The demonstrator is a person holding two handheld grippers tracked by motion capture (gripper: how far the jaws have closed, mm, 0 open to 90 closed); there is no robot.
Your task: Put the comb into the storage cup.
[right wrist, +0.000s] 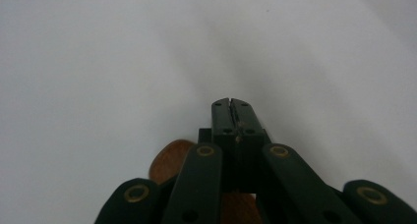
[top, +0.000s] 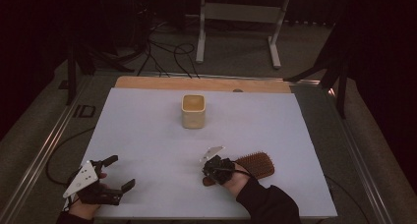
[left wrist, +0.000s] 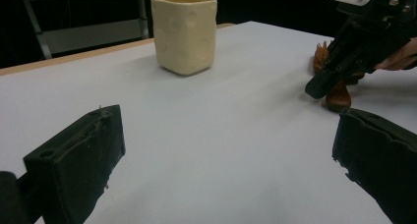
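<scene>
We read the work in hand as picking up the hairbrush (top: 255,165), which lies on the white table sheet (top: 147,135) at the front right, well apart from the cream cup (top: 193,111) further back. Its long axis runs roughly left-right in the high view: bristle head to the right, wooden handle (top: 209,181) pointing left and a little toward the person.

The right gripper (top: 211,171) sits right over that handle. In the right gripper view its fingertips (right wrist: 223,111) are pressed together with nothing between them, and the rounded handle end (right wrist: 167,162) shows below and behind the tips, under the linkage. So we judge the handle is not clamped. The tips point past it toward bare sheet. The left gripper view agrees: closed tips low at the table, with the handle end (left wrist: 338,97) just behind them.

The left gripper (top: 120,172) rests at the front left with fingers (left wrist: 78,155) wide apart around nothing, well apart from the brush.

The right hand is clearly nearer. In our view the next move needs the jaws opened, drawn back along the handle and set across its axis, not along it
</scene>
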